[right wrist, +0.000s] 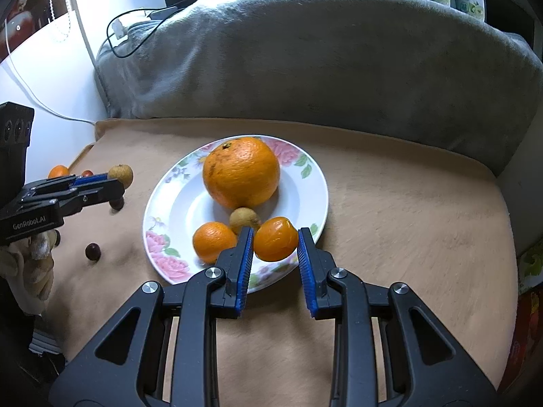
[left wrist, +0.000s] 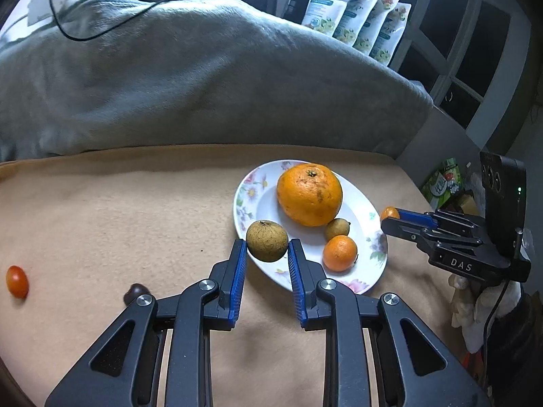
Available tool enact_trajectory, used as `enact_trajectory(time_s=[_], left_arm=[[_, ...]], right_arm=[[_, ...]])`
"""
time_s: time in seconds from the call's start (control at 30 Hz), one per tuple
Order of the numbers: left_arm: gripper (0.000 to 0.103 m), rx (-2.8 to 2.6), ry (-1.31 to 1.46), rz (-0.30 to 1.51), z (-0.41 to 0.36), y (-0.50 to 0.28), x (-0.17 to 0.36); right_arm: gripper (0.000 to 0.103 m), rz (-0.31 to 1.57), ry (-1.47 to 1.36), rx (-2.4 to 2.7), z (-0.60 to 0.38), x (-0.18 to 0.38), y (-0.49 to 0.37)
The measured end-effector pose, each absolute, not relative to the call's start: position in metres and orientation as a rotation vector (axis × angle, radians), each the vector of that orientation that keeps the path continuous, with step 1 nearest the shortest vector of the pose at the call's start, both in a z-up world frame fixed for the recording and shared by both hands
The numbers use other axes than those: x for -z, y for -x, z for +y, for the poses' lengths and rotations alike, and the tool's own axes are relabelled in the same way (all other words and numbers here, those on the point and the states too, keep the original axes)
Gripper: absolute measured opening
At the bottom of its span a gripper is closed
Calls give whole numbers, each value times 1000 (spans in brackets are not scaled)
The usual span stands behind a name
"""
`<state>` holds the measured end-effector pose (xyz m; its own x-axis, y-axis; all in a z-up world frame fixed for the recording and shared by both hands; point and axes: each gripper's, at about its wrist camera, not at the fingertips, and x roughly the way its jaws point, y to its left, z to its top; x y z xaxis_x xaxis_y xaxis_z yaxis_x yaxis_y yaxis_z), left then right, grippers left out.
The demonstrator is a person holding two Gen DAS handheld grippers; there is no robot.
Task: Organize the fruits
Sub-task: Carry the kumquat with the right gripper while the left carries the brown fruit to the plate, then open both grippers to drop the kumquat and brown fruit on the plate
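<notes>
A flowered white plate lies on the tan cloth and carries a large orange, a small orange and a small brown fruit. My left gripper is shut on a round brown fruit, held above the plate's left rim. My right gripper is shut on a small oval orange fruit over the plate's near right edge.
Loose on the cloth left of the plate are an orange oval fruit and dark round fruits. A grey cushion bounds the far side. A gloved hand holds the left tool.
</notes>
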<state>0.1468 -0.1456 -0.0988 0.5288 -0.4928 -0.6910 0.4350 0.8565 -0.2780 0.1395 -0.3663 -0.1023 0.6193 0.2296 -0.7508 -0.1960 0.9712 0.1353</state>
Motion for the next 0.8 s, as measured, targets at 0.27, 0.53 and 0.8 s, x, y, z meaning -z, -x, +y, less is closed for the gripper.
enact_trajectory(time_s=[0.27, 0.53, 0.8], left_arm=[[24, 568, 67, 858, -153, -150, 99], [54, 599, 46, 841, -162, -145, 96], [68, 592, 14, 808, -167, -138, 91]], right_arm=[[28, 864, -33, -250, -365, 103, -144], [69, 820, -38, -230, -366, 93, -142], [89, 788, -108, -211, -378, 84, -140]])
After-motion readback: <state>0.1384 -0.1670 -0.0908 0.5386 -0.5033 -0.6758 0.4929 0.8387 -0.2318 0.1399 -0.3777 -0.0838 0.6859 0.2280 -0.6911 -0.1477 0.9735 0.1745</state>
